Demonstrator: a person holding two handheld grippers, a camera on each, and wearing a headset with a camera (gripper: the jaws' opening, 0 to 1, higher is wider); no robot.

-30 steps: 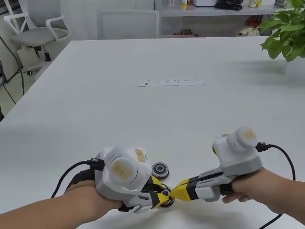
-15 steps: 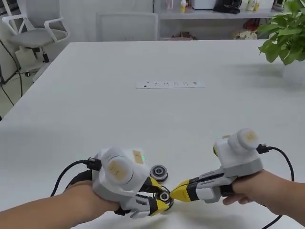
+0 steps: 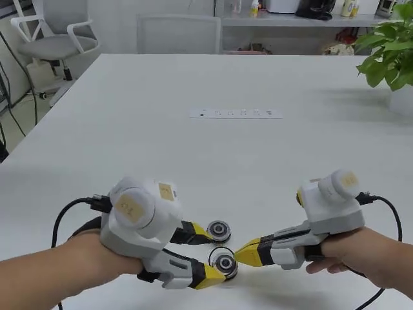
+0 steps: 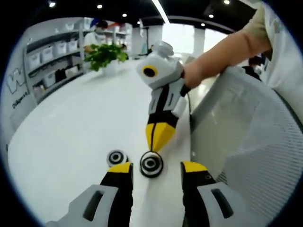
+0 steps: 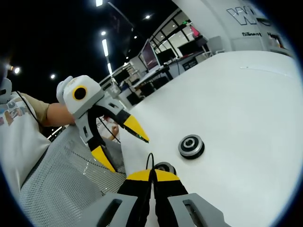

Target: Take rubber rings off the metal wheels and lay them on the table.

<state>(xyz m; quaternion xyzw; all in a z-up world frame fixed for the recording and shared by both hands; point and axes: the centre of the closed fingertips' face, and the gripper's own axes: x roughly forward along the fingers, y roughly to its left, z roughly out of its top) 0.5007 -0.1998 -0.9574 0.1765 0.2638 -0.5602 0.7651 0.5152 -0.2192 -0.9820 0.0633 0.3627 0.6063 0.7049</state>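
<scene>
Head view: on the white desk (image 3: 226, 161) the left claw (image 3: 213, 254) stands spread, a metal wheel (image 3: 224, 263) lying by its lower tip. The right claw (image 3: 242, 254) is pressed together just beside that wheel, and a thin black rubber ring (image 3: 218, 249) arcs up from the wheel toward its tip. A second wheel (image 3: 219, 228) lies close behind.

Left gripper view: the wheel (image 4: 151, 164) lies between the spread yellow tips, the right claw (image 4: 156, 144) touching its far edge, with the second wheel (image 4: 117, 157) just left.

Right gripper view: the tips are closed on a black strand of the ring (image 5: 150, 161), the wheel (image 5: 166, 166) just beyond. The left claw (image 5: 125, 151) gapes opposite.
</scene>
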